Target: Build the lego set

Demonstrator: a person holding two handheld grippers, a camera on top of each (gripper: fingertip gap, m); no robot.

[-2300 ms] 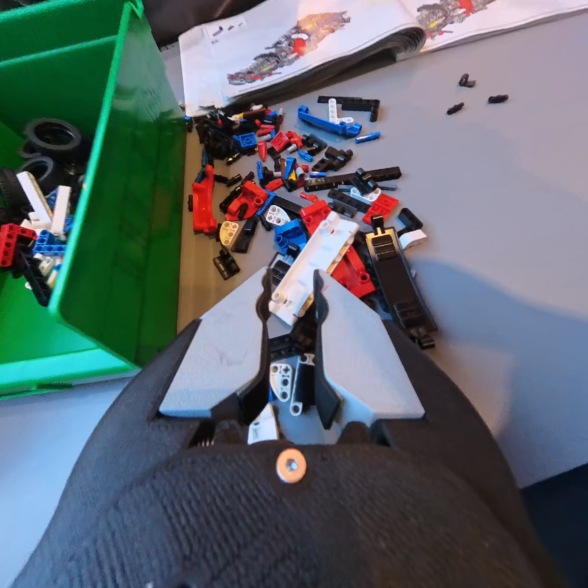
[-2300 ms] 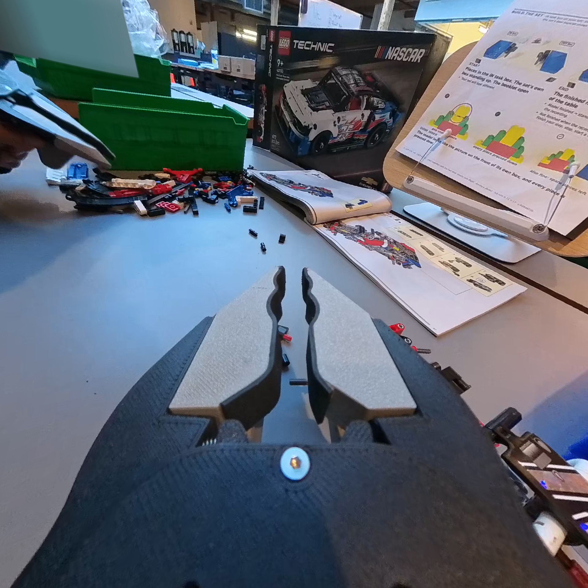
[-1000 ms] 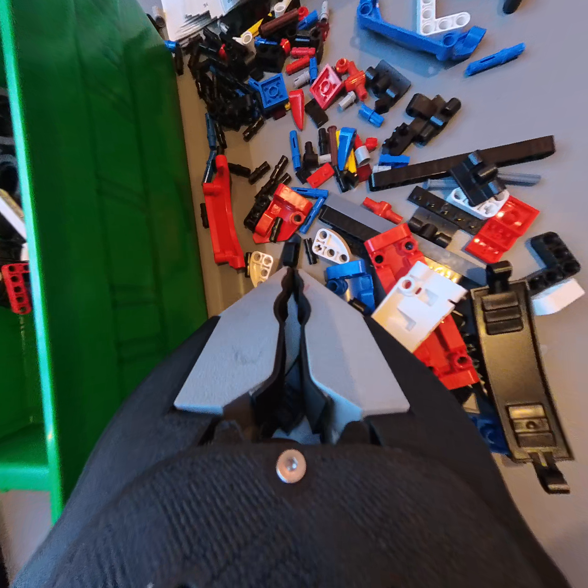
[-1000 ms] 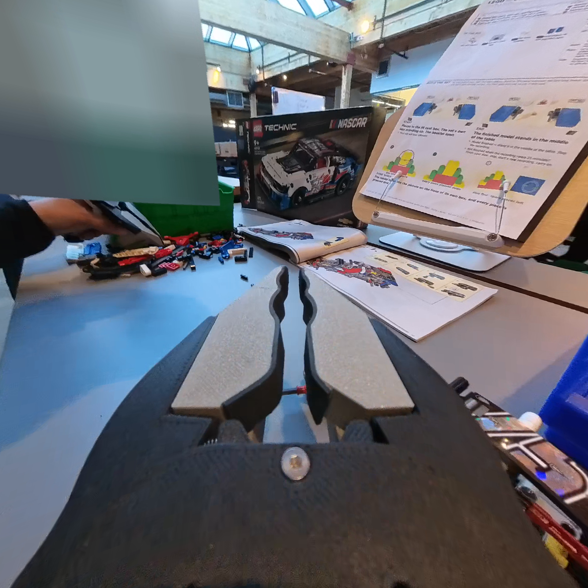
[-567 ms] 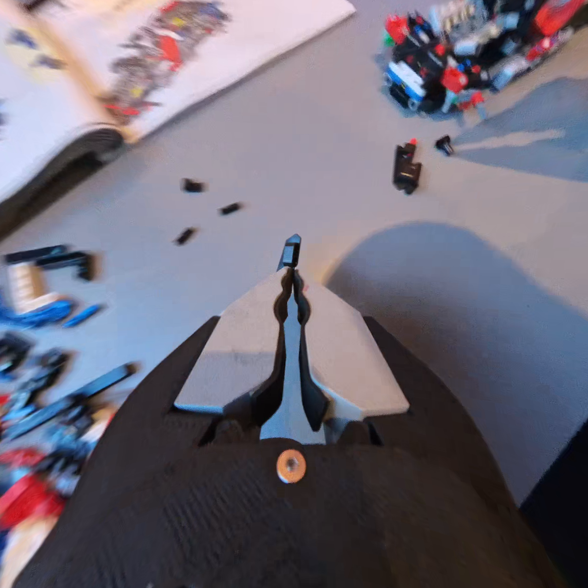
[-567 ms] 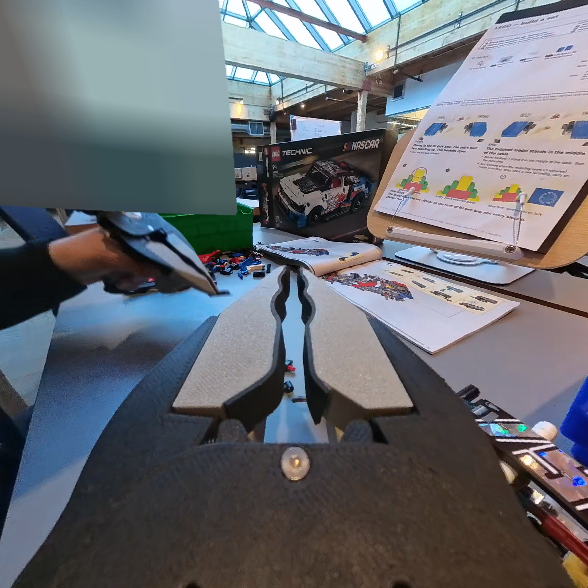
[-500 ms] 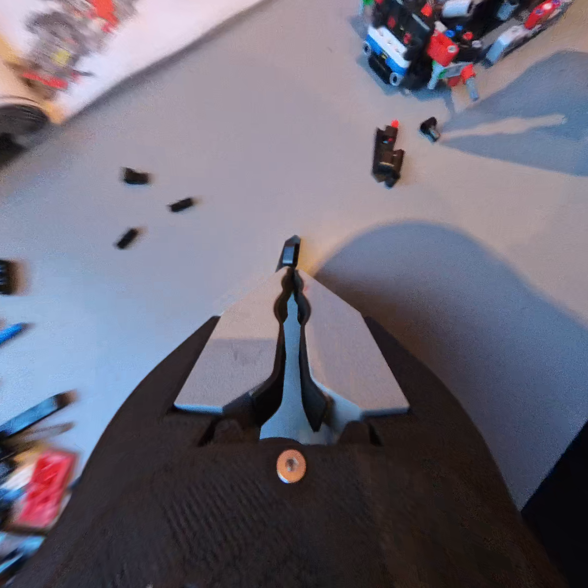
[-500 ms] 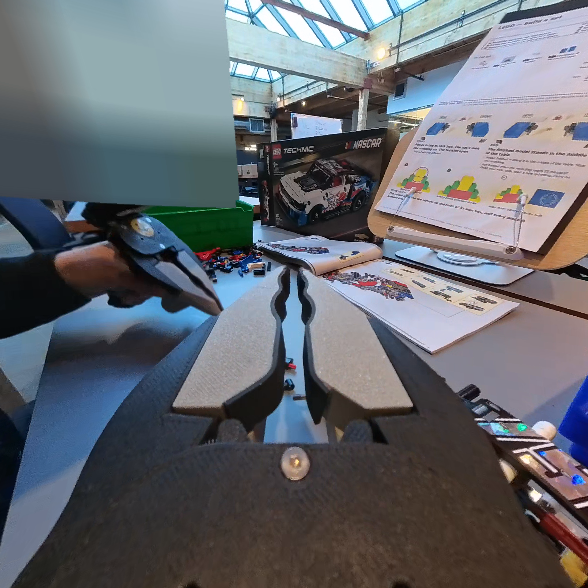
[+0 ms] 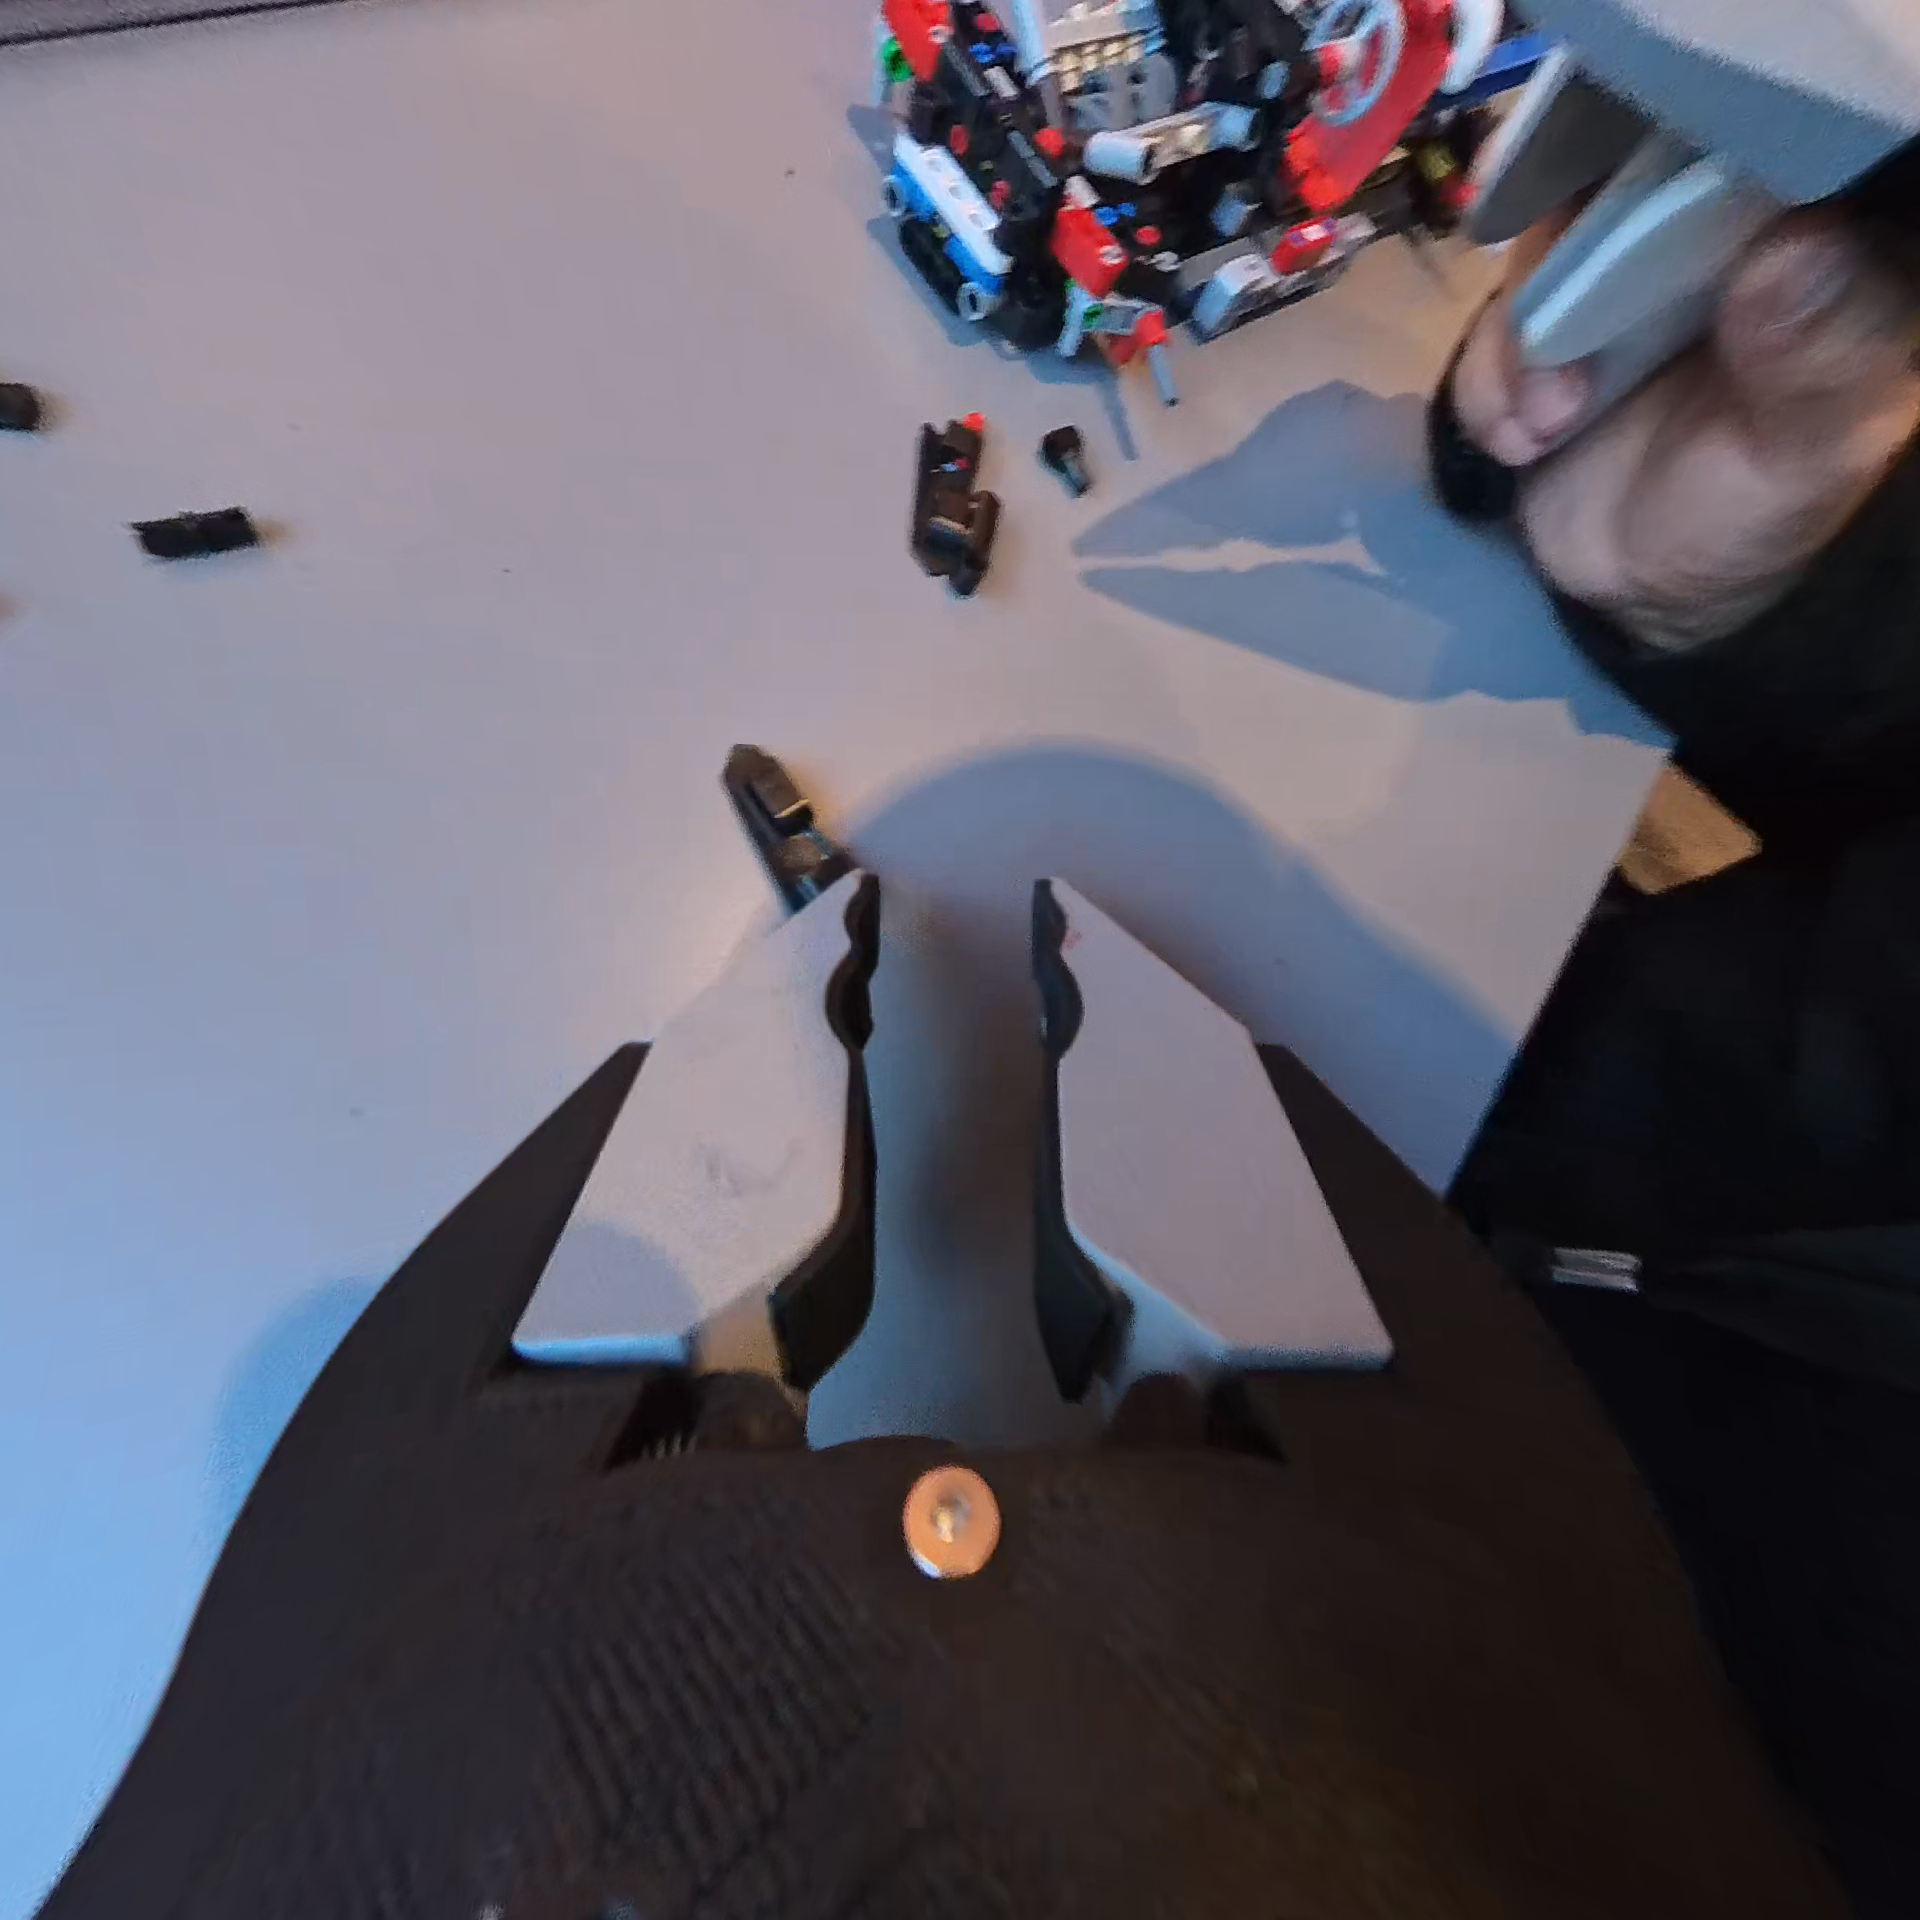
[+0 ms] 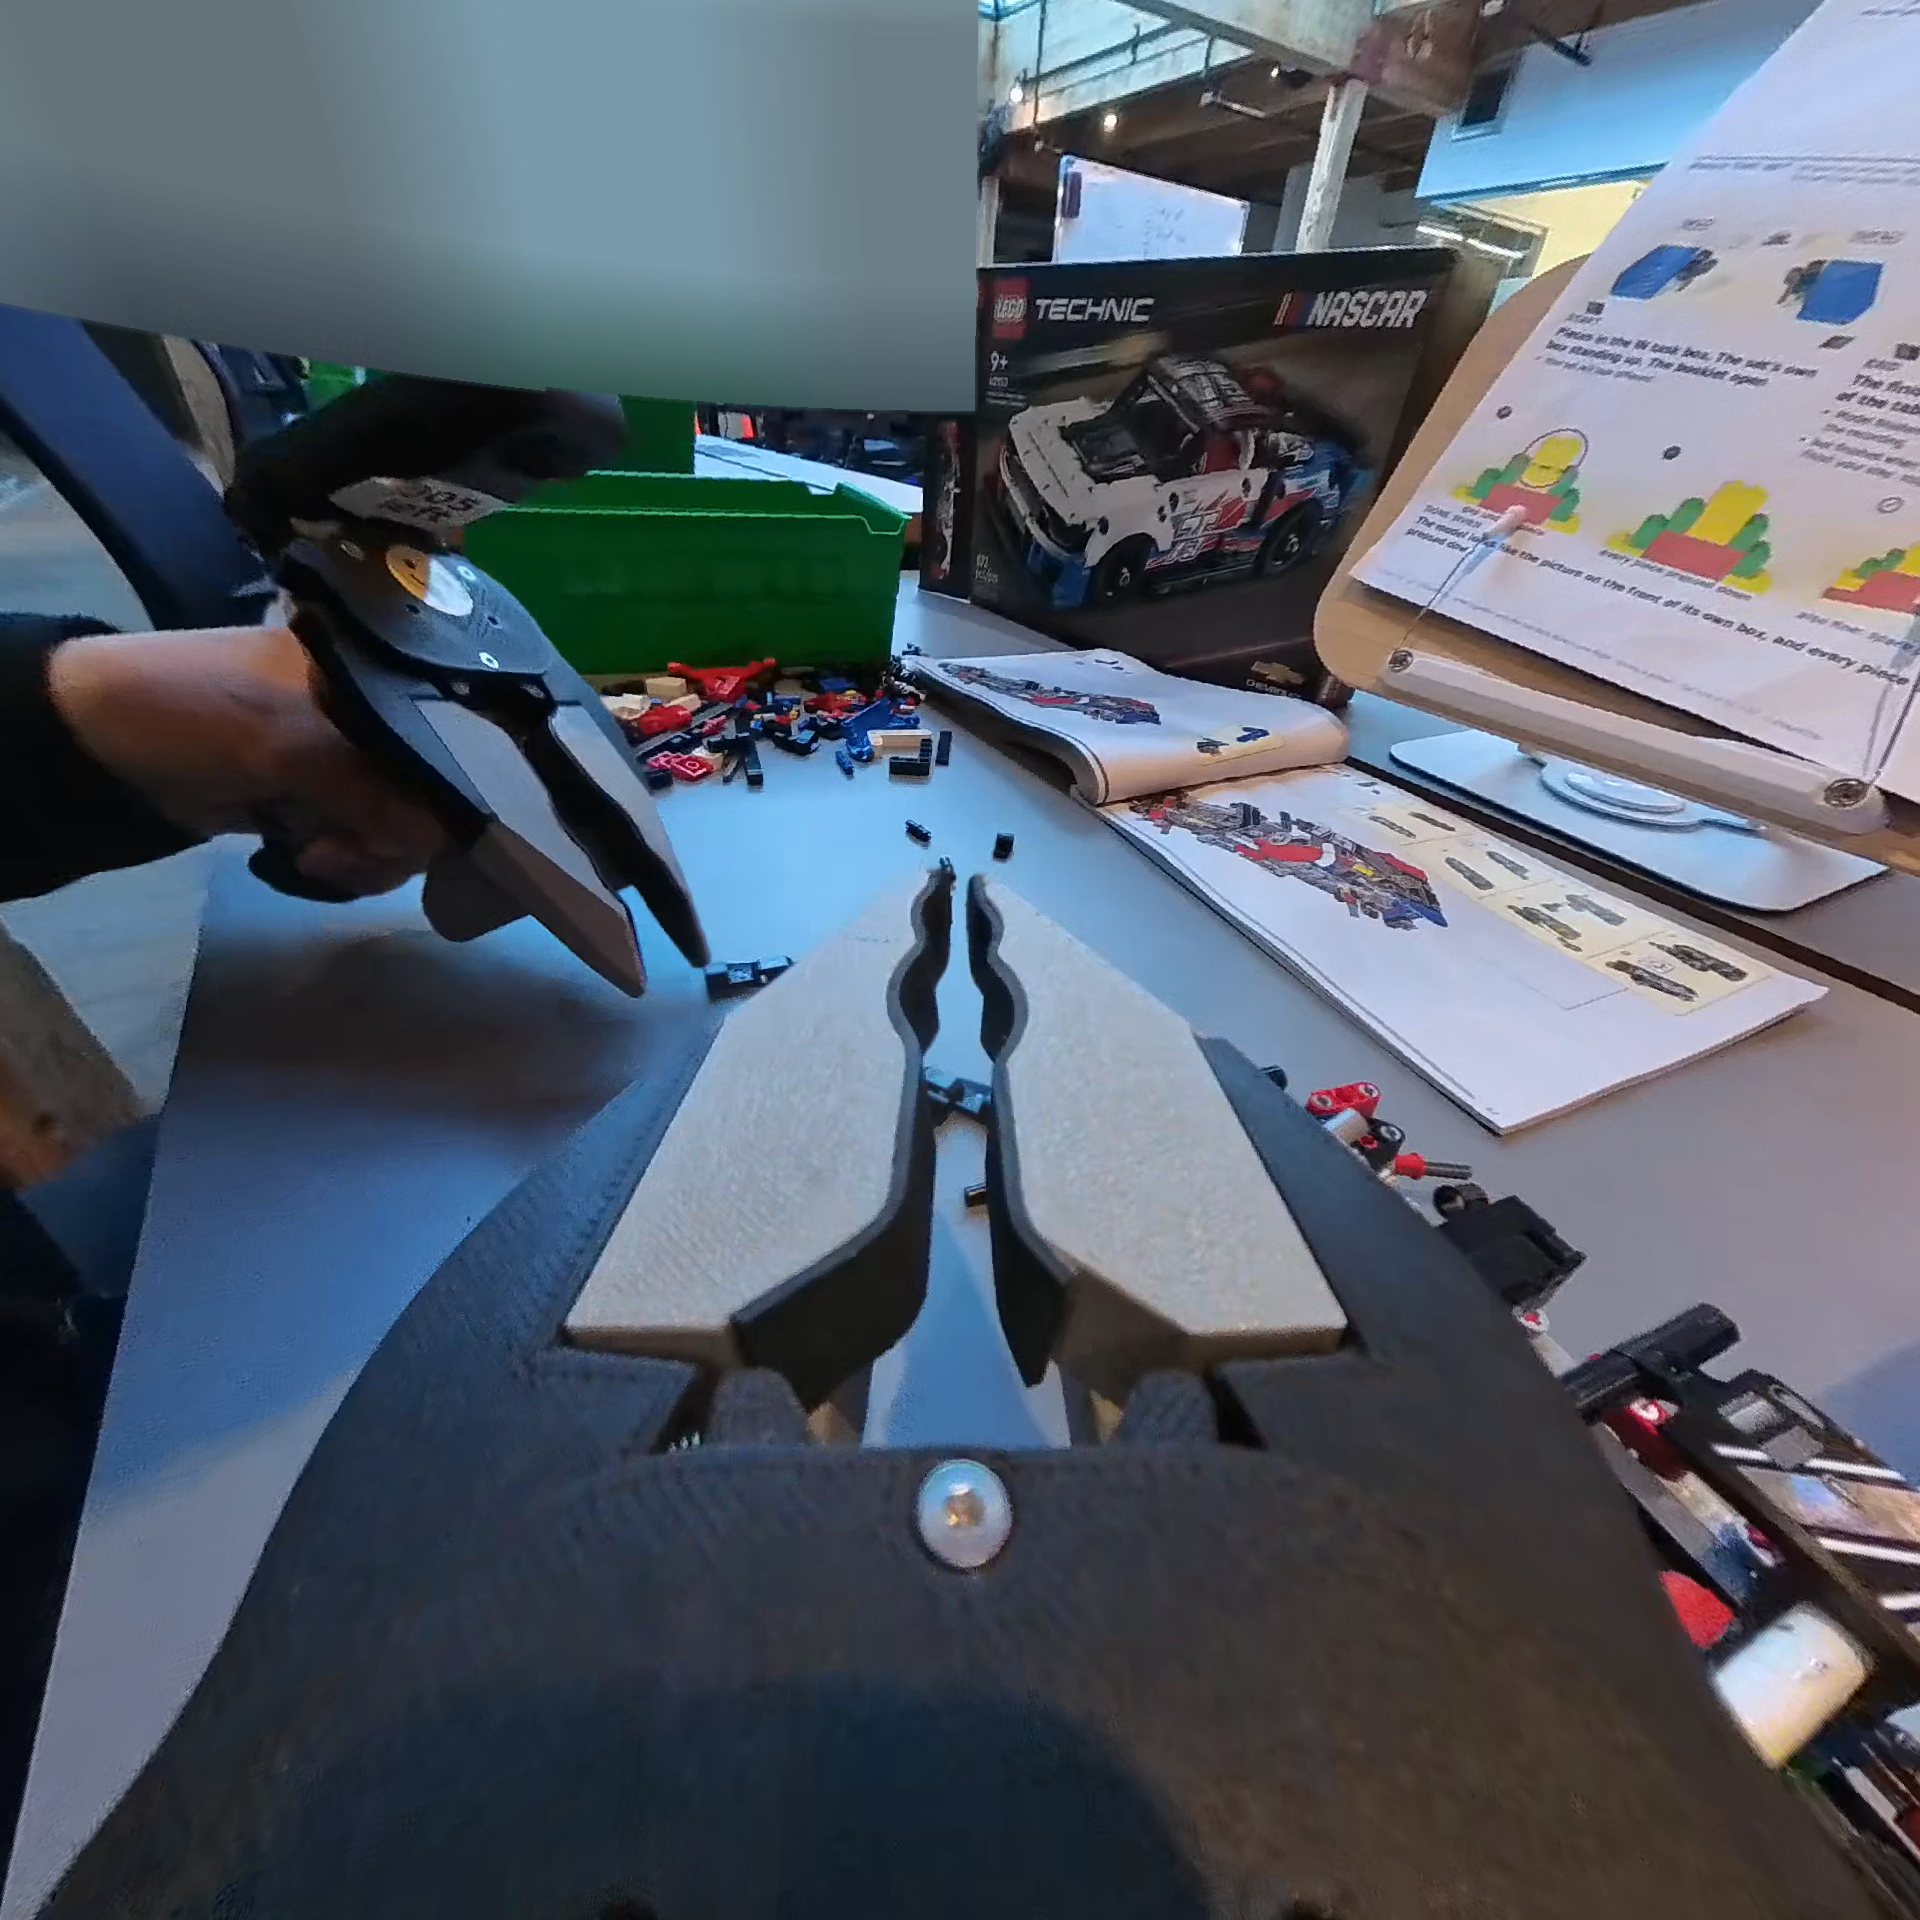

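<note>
Right wrist view only: green bin (image 10: 681, 582) behind loose bricks (image 10: 790, 717).

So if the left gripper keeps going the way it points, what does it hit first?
Probably bare table. The left gripper is open, and the small black piece lies just off its left fingertip, beside that line. Depth is hard to judge.
</note>
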